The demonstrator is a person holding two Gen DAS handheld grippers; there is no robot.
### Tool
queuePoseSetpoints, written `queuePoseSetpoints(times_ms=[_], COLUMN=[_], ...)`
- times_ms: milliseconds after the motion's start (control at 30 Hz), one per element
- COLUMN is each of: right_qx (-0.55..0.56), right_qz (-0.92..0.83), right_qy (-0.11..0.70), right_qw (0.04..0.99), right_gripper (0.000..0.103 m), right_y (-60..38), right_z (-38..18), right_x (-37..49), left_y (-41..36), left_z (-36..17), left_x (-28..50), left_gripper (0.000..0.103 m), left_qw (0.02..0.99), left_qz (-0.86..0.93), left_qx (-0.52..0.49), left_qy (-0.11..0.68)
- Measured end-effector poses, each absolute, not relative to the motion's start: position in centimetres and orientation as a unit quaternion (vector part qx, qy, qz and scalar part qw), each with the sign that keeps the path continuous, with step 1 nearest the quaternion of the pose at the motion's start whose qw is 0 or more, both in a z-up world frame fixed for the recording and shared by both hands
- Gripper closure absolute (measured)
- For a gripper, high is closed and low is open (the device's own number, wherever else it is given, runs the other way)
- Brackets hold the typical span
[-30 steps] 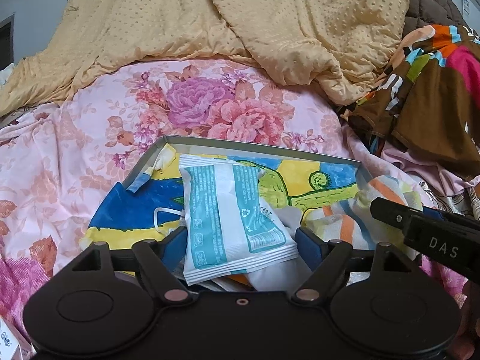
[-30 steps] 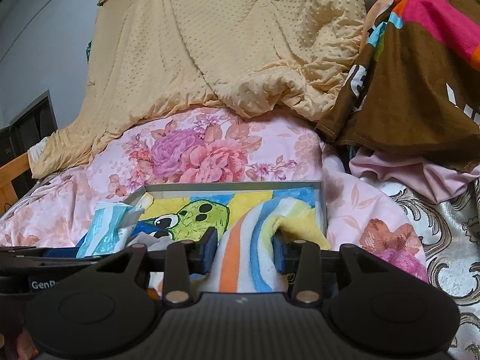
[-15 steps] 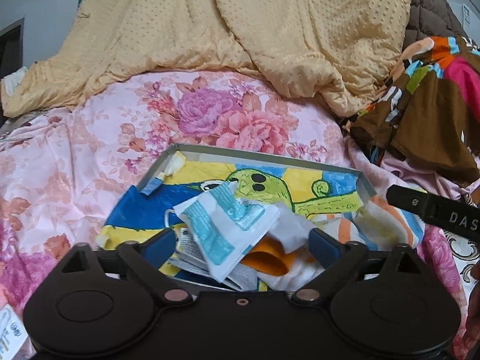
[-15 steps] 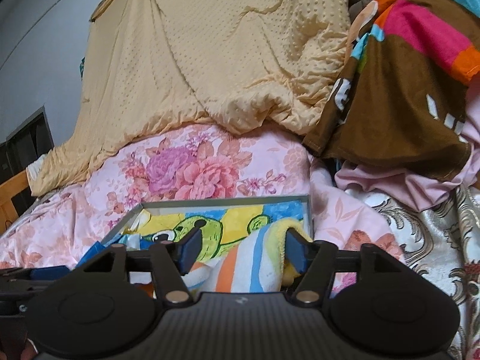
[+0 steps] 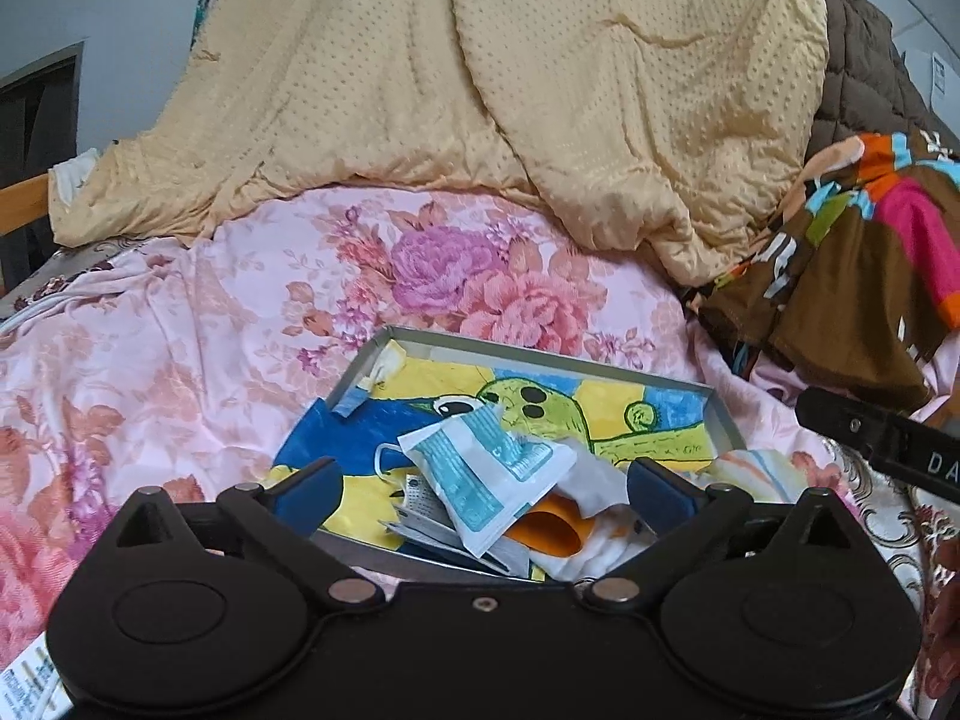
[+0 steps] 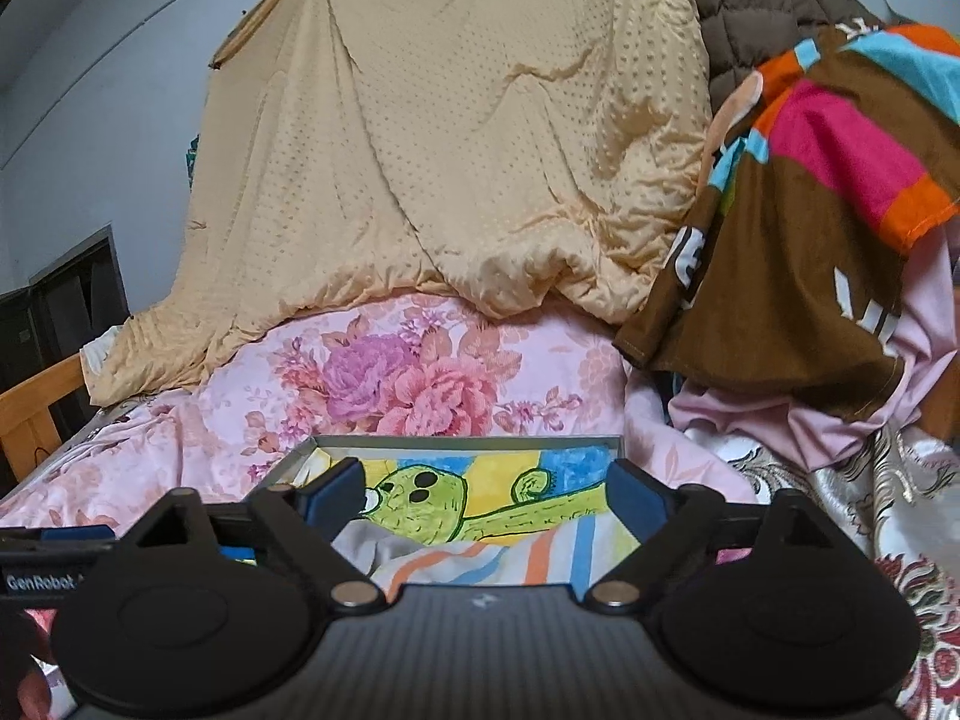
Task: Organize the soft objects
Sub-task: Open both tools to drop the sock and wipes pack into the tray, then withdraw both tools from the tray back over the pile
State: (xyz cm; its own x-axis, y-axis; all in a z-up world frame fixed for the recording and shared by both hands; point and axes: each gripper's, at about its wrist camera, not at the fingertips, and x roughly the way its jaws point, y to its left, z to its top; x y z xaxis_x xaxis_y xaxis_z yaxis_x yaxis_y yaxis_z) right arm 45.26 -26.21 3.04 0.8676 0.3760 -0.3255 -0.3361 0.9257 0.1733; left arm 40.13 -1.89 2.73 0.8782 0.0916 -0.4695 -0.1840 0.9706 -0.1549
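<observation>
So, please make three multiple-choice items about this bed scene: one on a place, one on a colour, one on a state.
1. Where does the white and teal packet lie?
A. in the grey tray
B. on the yellow blanket
C. on the brown printed cloth

2. What colour is the cartoon figure painted in the tray?
A. red
B. green
C. black

3. How does the left hand-held gripper stand?
A. shut on the packet
B. shut on the striped towel
C. open, holding nothing

Answers:
1 A, the packet rests among other items inside the tray's rim.
2 B, its body is green on yellow and blue.
3 C, its blue pads stand wide apart, clear of the packet.
</observation>
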Motion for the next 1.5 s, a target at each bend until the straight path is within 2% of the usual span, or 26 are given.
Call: queuePoseSetpoints(times_ms=[233, 567, 900, 1133, 1500], right_qx=[0.041, 0.022, 0.04, 0.039, 0.051], right_qz=[0.183, 0.182, 0.178, 0.179, 0.171], right_qy=[0.166, 0.134, 0.116, 0.137, 0.202], right_qw=[0.968, 0.974, 0.976, 0.974, 0.963], right_gripper=[0.001, 0.0, 0.0, 0.0, 0.0], right_y=[-26.6, -26.7, -27.3, -27.4, -27.8], right_z=[4.2, 5.1, 5.2, 3.5, 1.1], right_x=[42.4, 37.3, 32.0, 27.6, 22.1], left_y=[-1.7, -0.3, -0.3, -0.7, -2.8], left_z=[3.7, 4.1, 1.6, 0.2, 0.0], left_x=[37.1, 31.0, 23.5, 20.0, 16.3], left_gripper=[0.001, 0.001, 0.001, 0.001, 0.001], left_qw=[0.964, 0.962, 0.954, 0.954, 0.951], left_qz=[0.075, 0.095, 0.11, 0.113, 0.073], left_qx=[-0.114, -0.138, -0.165, -0.156, -0.112], left_qy=[0.227, 0.217, 0.225, 0.228, 0.278])
